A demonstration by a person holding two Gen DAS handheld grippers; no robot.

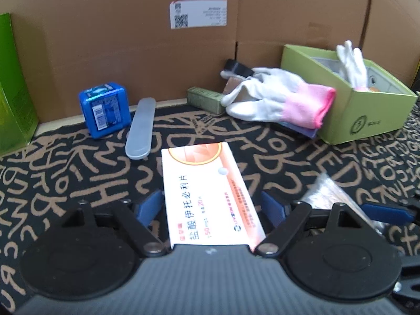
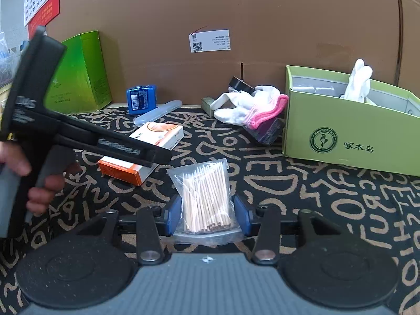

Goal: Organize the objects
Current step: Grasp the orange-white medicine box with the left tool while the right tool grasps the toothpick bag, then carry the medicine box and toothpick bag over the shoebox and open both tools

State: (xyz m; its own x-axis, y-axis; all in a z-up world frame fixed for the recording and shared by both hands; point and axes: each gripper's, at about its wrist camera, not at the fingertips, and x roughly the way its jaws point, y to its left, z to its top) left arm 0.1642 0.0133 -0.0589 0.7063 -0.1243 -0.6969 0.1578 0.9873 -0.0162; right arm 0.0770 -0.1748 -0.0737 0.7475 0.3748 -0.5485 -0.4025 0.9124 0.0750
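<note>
We find the left gripper (image 1: 211,207) spread wide, its blue pads (image 1: 149,206) standing clear on either side of a white and orange cardboard medicine box (image 1: 207,194) that lies flat on the black patterned cloth (image 1: 78,168) between them. The right gripper (image 2: 207,214) has its blue pads (image 2: 174,214) at both flanks of a clear plastic bag of wooden cotton swabs (image 2: 206,197); we cannot tell whether they press it or merely bracket it. A bare hand (image 2: 34,183) grips the left tool's handle. Beyond the medicine box we note a translucent oblong plastic case (image 1: 140,128) beside a blue cube-shaped container (image 1: 105,109). Further right, a white glove with a pink cuff (image 1: 278,97) lies over small items just beside an open light-green cardboard box (image 1: 367,113). A brown cardboard wall (image 1: 105,39) closes the rear.
</note>
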